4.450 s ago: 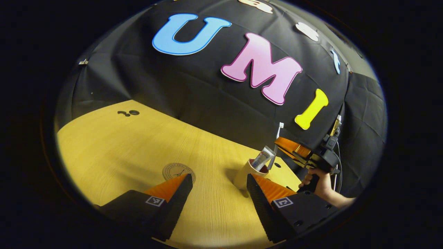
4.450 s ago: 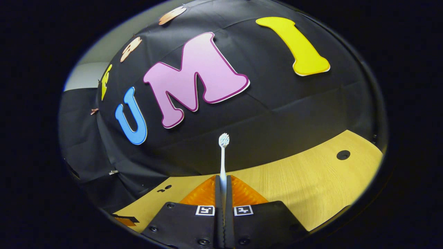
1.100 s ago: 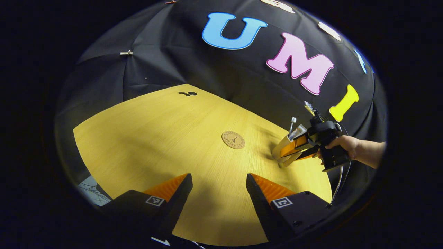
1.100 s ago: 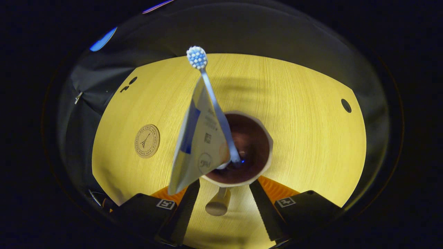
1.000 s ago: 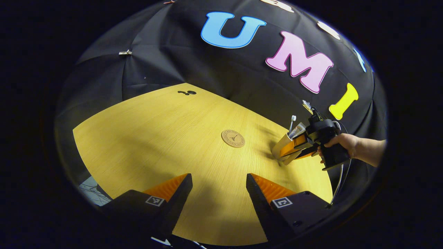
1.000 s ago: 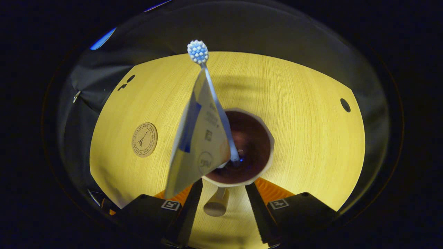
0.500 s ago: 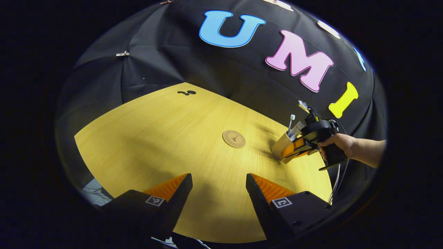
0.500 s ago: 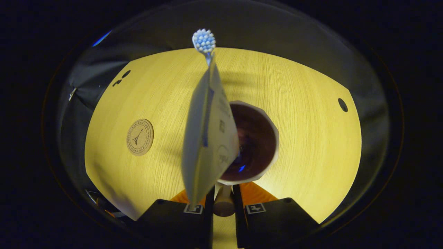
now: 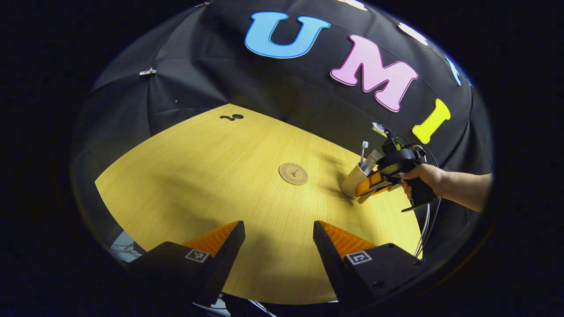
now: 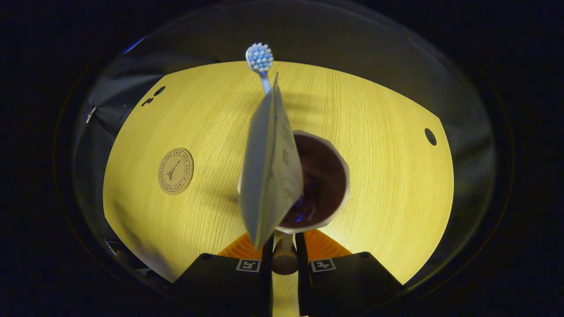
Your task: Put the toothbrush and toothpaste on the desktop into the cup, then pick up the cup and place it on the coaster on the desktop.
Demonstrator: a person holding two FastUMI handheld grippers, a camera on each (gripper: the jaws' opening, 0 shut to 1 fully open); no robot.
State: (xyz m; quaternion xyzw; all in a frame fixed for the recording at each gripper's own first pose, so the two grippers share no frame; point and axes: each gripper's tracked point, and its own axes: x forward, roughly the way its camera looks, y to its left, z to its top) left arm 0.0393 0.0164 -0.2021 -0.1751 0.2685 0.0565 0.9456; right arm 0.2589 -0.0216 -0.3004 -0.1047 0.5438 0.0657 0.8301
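Right hand-held gripper (image 10: 282, 251) clamped on cup handle (image 10: 284, 259)

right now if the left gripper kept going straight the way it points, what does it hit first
Probably the bare wooden desktop. The left gripper is open and angled down at it; the coaster lies farther ahead, slightly right of that line. Depth is uncertain.
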